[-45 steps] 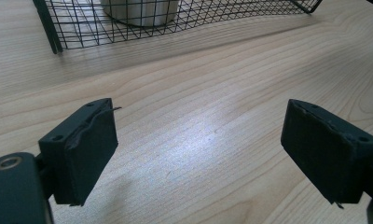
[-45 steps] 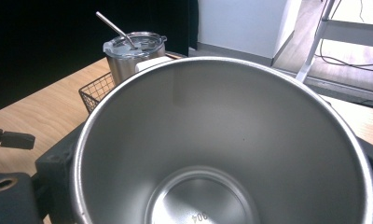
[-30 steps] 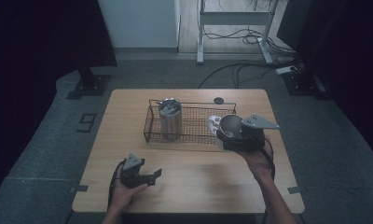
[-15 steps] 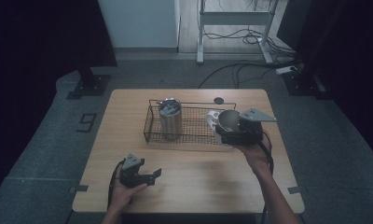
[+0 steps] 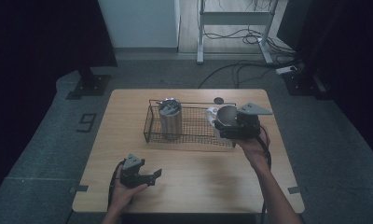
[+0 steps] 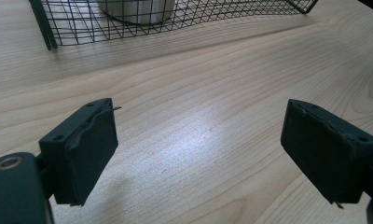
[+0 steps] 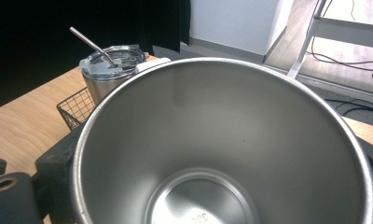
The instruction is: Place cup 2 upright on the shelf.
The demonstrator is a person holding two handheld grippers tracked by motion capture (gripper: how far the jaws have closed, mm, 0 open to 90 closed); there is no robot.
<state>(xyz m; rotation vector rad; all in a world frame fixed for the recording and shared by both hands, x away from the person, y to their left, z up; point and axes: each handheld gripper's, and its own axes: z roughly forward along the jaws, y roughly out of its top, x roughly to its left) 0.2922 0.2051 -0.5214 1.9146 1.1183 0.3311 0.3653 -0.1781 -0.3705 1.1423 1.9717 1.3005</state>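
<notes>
Here the right gripper [image 5: 227,125] has its fingers clamped on a steel cup [image 7: 226,140], open mouth up; in the right gripper view the cup sits squarely between the two black fingers, its rim hiding most of them, with the bare inside and round bottom plainly seen. In the high view the cup [image 5: 227,115] hangs at the right end of the wire basket [image 5: 184,136], just beside a white mug [image 5: 211,113] that stands beyond the fingers toward the basket; whether the cup touches the basket or the mug I cannot tell. Further out from those fingers, at the basket's far end, stands a lidded steel tumbler [image 5: 169,116], upright, and the right gripper view shows a metal straw [image 7: 92,45] slanting out of its lid. A small dark disc [image 5: 218,100] lies on the wooden surface [image 5: 208,186] beyond the basket. The left gripper [image 5: 147,176] rests in the person's left hand [image 5: 124,192] near the front edge of the surface, well apart from the basket; its fingers [image 6: 82,149] stand apart with only bare wood between them, and the basket's near wall [image 6: 175,23] lies ahead of their tips.
</notes>
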